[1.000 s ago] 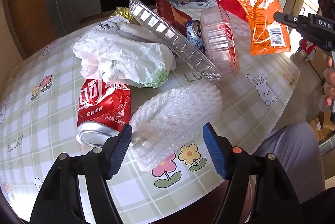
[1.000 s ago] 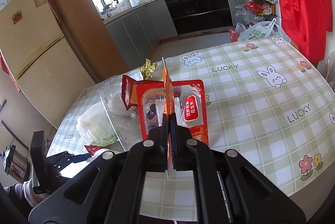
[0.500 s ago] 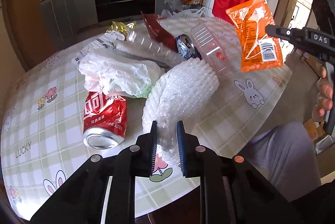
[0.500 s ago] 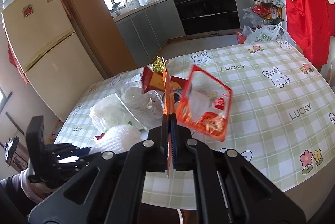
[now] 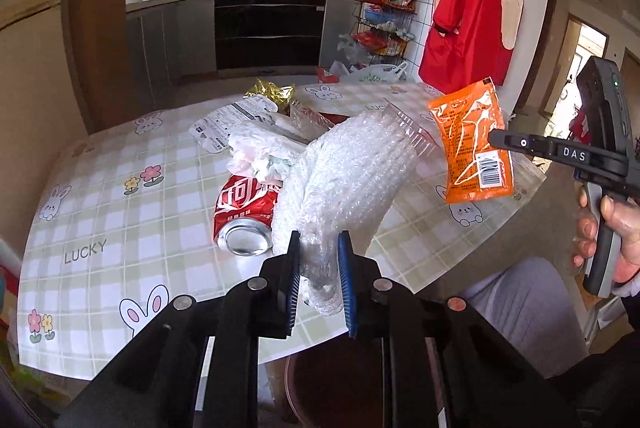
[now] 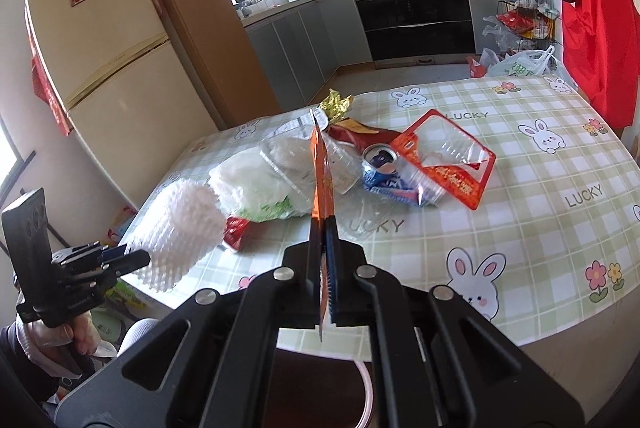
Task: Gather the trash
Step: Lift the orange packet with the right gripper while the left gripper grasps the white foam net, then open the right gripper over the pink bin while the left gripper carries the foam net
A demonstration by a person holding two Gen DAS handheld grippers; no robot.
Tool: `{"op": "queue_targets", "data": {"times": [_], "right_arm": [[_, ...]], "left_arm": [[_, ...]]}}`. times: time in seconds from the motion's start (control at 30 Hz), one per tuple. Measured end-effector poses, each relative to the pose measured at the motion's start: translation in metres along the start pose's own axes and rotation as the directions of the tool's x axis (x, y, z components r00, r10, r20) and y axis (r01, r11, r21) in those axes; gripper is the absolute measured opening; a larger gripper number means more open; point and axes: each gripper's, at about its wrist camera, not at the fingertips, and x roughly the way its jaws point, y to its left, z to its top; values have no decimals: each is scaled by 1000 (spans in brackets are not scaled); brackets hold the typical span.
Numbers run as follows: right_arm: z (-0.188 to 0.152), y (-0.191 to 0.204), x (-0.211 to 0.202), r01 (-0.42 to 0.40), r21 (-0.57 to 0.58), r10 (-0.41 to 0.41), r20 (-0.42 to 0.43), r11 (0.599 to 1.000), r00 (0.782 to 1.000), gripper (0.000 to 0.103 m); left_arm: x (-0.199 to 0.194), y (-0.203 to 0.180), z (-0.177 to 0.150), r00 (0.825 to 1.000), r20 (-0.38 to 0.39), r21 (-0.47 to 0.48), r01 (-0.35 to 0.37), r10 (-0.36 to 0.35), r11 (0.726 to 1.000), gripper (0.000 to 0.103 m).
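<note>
Left gripper (image 5: pixel 319 268) clamped on white foam fruit net (image 5: pixel 348 172); right gripper (image 6: pixel 325 260) clamped on orange sachet (image 5: pixel 474 144); both above surface (image 5: pixel 120 196).

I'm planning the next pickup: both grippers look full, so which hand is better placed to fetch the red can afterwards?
Left, probably. The red can lies just beside the left gripper, which is shut on the foam net. The right gripper, shut on the orange packet, is farther from it.
</note>
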Motion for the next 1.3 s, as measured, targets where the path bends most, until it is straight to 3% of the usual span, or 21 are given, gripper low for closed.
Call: {"op": "queue_targets", "data": {"times": [0.5,1.07,1.23,1.3], "right_arm": [[-84,55,-18,-47,-67,41,-86,997,995,7],[-95,84,-17,-92,-120,75,-136,989,988,7],[-98,87,-14,-111,-126,92,-148,986,985,16],[-97,87,-15,-119,-124,101,-141,985,985,27]], "left_arm": [[-53,-15,-60,998,64,-51,2,1,999,18],[-82,1,-92,990,142,-218,22,9,976,18],[-80,-2,-93,991,133,-203,24,3,979,18],[-80,-3,-93,991,132,-198,21,5,980,18]]}}
